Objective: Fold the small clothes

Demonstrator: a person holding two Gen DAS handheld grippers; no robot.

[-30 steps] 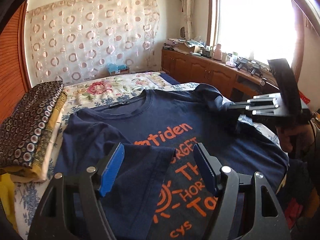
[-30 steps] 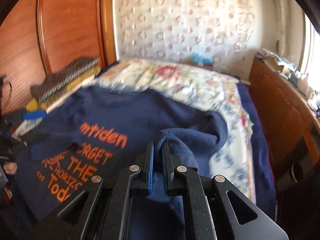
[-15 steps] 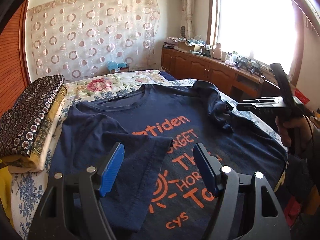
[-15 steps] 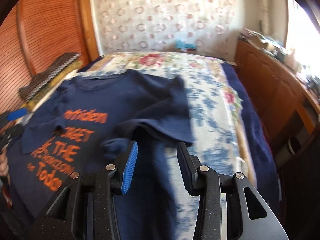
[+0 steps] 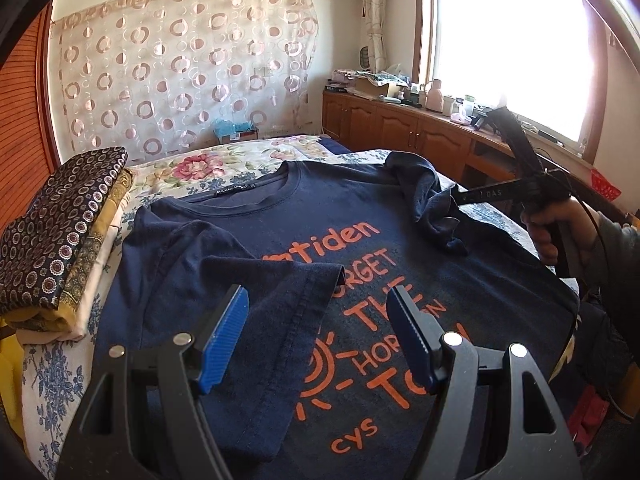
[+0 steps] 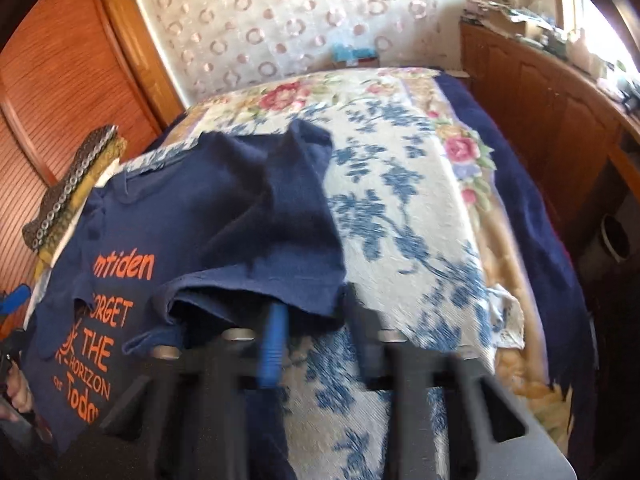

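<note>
The left gripper (image 5: 318, 332) hangs spread wide over the folded-in sleeve of the navy cotton T-shirt with orange letters (image 5: 360, 240), which lies flat on the flowered bed cover (image 6: 400, 208). The right gripper (image 6: 314, 316), blurred, is closing, probably at the crumpled sleeve (image 6: 256, 284) by the bed's right edge.

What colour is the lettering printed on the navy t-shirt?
Orange lettering on the navy t-shirt; clearest in the left wrist view.

Sunlit window (image 5: 508, 40), wooden cabinets (image 5: 400, 128) (cluttered top)
</note>
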